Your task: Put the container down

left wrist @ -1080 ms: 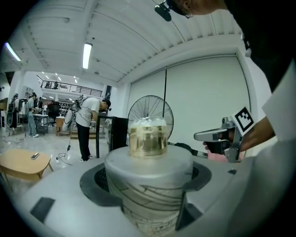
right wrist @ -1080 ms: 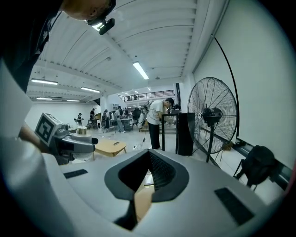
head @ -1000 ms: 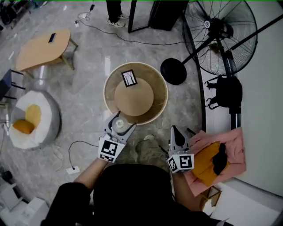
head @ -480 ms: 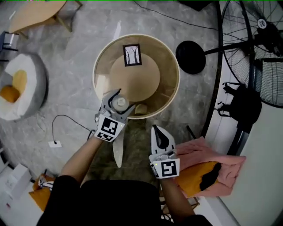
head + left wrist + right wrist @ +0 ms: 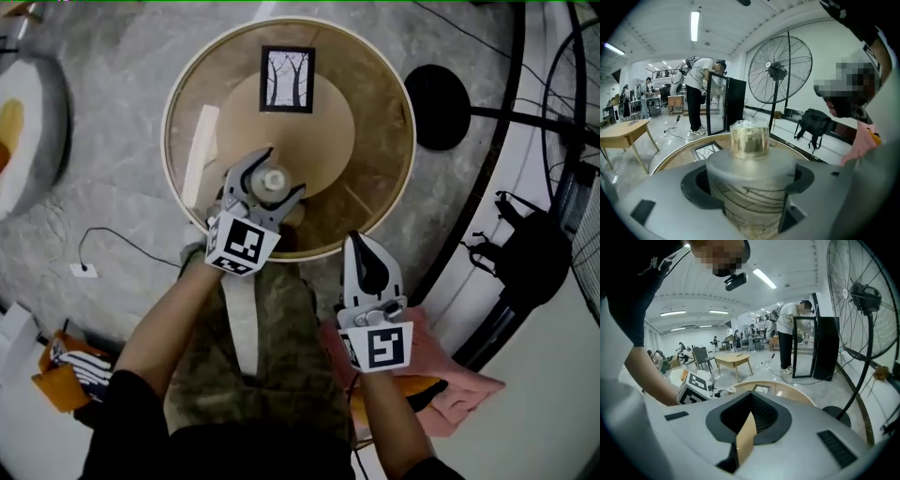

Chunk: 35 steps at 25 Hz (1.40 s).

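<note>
Looking down from the head, the left gripper [image 5: 269, 190] pinches a small clear cylindrical container with a pale cap [image 5: 273, 180] above the round wooden table [image 5: 380, 103]; the right gripper [image 5: 362, 246] hangs just beside its rim. The left gripper view shows jaws clamped round the container; the right gripper view shows jaws pressed together, empty.

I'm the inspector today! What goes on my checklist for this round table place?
Surface: round wooden table, raised disc in middle.
Job's things: lidded container, over the table's near side.
Clutter: framed tree picture on the disc; wooden slat at left.
Grippers: left gripper shut on the container; right gripper shut, empty, off the table.
Cables: cable with plug on the floor, left.
Surroundings: standing fan, black backpack, pink cloth.
</note>
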Each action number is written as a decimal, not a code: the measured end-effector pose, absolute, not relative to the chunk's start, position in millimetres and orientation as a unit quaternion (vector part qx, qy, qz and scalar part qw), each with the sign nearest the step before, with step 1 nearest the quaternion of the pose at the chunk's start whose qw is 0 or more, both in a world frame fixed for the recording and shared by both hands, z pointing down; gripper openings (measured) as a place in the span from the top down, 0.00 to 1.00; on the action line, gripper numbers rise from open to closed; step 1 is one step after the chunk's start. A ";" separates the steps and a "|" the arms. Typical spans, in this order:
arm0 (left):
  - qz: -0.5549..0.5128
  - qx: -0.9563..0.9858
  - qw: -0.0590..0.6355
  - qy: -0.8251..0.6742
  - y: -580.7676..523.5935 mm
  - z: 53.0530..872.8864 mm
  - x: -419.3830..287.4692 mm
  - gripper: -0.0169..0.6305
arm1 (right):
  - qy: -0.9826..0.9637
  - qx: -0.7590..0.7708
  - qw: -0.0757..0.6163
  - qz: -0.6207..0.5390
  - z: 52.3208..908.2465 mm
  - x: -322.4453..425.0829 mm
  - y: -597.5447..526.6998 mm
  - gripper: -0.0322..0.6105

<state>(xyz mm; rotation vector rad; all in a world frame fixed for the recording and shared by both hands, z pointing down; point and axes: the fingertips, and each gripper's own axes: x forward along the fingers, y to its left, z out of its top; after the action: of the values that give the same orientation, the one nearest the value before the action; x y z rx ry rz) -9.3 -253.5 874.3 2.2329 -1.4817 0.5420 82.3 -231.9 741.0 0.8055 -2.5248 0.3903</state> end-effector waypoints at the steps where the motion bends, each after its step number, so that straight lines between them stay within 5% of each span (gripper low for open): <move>1: 0.193 0.799 0.199 -0.533 -260.0 883.9 -9.8 0.43 | -0.915 0.291 0.233 0.153 752.6 83.1 -233.5 0.92; 12: 0.182 0.775 0.175 -0.579 -316.4 952.0 -11.5 0.43 | -0.906 0.288 0.251 0.181 835.6 82.3 -241.9 0.92; 35: 0.227 0.789 0.168 -0.545 -305.8 980.9 -3.5 0.43 | -0.909 0.290 0.227 0.195 835.4 76.5 -229.3 0.92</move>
<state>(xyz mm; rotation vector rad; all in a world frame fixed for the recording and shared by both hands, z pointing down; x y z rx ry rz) -3.5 -305.8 980.9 2.2442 -1.5504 0.6456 76.5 -229.3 835.4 0.7987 -2.5044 0.5385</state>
